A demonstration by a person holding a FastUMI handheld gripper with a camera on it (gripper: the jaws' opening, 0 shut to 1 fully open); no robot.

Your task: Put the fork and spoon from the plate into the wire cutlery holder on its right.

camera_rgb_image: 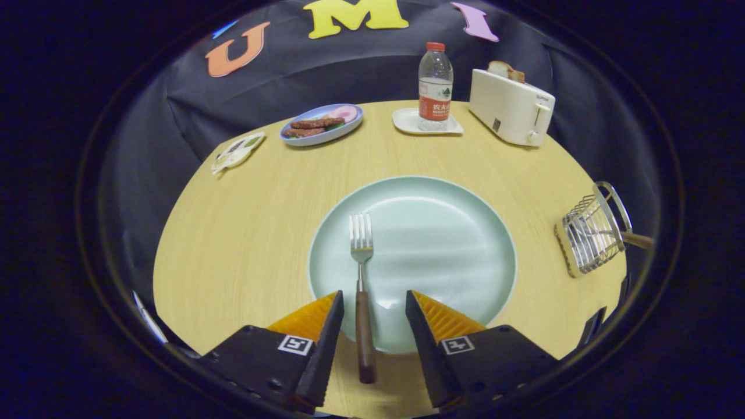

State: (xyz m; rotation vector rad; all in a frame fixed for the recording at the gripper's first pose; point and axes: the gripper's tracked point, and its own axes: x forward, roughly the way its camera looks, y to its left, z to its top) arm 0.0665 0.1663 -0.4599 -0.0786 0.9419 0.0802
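On the bottle [435,86] at the far side of the round table [244,233] there is a red-orange label with pale characters on it, too small for me to read. The white toaster [510,106] at about one o'clock carries a tiny dark mark near its top corner that I cannot make out; a slice of toast [506,70] pokes from its slot. The small packet [237,151] at ten o'clock has printing that is likewise illegible.

The gripper [374,314] is held low over the near rim of the pale green plate [442,244], its jaws spread wide apart and touching nothing. Each side bears a small square black-and-white marker. The fork [362,279] lies on the plate between the jaws, closer to the left one, tines pointing toward twelve o'clock and its dark wooden handle running back over the plate's rim onto the table.

The wire cutlery holder [591,233] stands at three o'clock, well apart from the plate, near the table's edge, with a wooden handle [637,240] sticking out of it. At eleven o'clock sits a blue plate [321,124] of food, and the bottle stands on a small white tray [407,121].
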